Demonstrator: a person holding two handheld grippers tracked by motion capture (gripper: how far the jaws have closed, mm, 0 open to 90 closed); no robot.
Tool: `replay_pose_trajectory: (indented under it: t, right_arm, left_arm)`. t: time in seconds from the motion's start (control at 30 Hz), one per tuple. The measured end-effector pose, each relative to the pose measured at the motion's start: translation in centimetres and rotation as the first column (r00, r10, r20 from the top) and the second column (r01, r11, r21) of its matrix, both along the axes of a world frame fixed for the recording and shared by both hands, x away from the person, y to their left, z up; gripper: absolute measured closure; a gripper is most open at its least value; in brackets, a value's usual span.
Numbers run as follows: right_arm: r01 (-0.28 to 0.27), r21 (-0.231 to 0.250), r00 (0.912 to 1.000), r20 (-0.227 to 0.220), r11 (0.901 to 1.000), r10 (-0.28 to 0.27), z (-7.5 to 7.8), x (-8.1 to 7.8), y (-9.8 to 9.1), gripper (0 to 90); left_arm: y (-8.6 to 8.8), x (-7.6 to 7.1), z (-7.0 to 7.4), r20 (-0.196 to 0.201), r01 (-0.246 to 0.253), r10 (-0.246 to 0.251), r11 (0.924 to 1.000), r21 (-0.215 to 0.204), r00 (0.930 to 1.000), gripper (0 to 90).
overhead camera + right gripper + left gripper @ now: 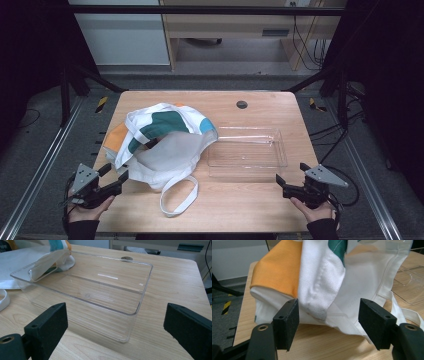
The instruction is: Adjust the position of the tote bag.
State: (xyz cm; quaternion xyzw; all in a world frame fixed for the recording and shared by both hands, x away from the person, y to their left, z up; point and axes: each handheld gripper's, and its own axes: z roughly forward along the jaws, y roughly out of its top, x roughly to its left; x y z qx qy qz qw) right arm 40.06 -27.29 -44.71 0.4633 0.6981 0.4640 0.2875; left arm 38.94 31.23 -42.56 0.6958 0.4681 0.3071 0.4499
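Observation:
A white cloth bag [165, 145] with orange, green and teal patches lies crumpled on the left half of the wooden table [250, 200], one strap looping toward the front edge. A clear plastic tray [247, 147] sits to its right, the bag's corner just over the tray's left rim. My left gripper [112, 172] is open at the bag's front-left corner; in the left gripper view the jaws straddle the white and orange cloth [319, 290] just ahead without pressing on it. My right gripper [292, 178] stands open before the tray [100, 287], nothing between its jaws.
A small dark round grommet [242, 104] is set into the table near its far edge. Black frame bars run along both sides of the table. Desk legs and hanging cables stand beyond the far edge.

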Motion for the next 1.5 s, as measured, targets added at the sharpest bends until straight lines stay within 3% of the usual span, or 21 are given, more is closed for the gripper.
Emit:
replay_pose_trajectory:
  t: [0.23, 0.47, 0.8, 1.03, 1.5]
  right_arm:
    - [-0.013, 0.007, 0.9999, 0.003, 0.9999, 0.013, 0.0, 0.0, 0.1, 5.6]
    - [-0.031, 0.0, 0.9995, 0.0, 0.9995, 0.031, 0.0, 0.0, 0.3, 5.6]
    - [-0.033, -0.006, 0.9994, -0.006, 0.9994, 0.033, 0.0, 0.0, 0.5, 5.6]
    - [-0.032, -0.01, 0.9995, -0.003, 0.9994, 0.032, 0.0, 0.1, 0.5, 5.6]
    - [-0.031, -0.008, 0.9995, -0.005, 0.9995, 0.031, -0.1, 0.1, 0.5, 5.6]
  left_arm:
    - [0.1, 0.1, 0.5, 0.008, -0.022, 0.022, 0.9997, -0.008, 0.9997, 31.2]
    - [-0.1, 0.2, 1.2, 0.019, -0.007, 0.007, 0.9998, -0.019, 0.9998, 31.4]
    - [-1.0, 0.9, 2.5, 0.031, 0.016, -0.017, 0.9998, 0.012, 0.9994, 32.2]
    - [-1.6, 1.7, 3.8, 0.044, 0.018, -0.019, 0.9994, 0.028, 0.9988, 32.1]
    - [-2.9, 3.6, 5.9, 0.081, 0.017, -0.017, 0.9998, 0.006, 0.9965, 33.2]
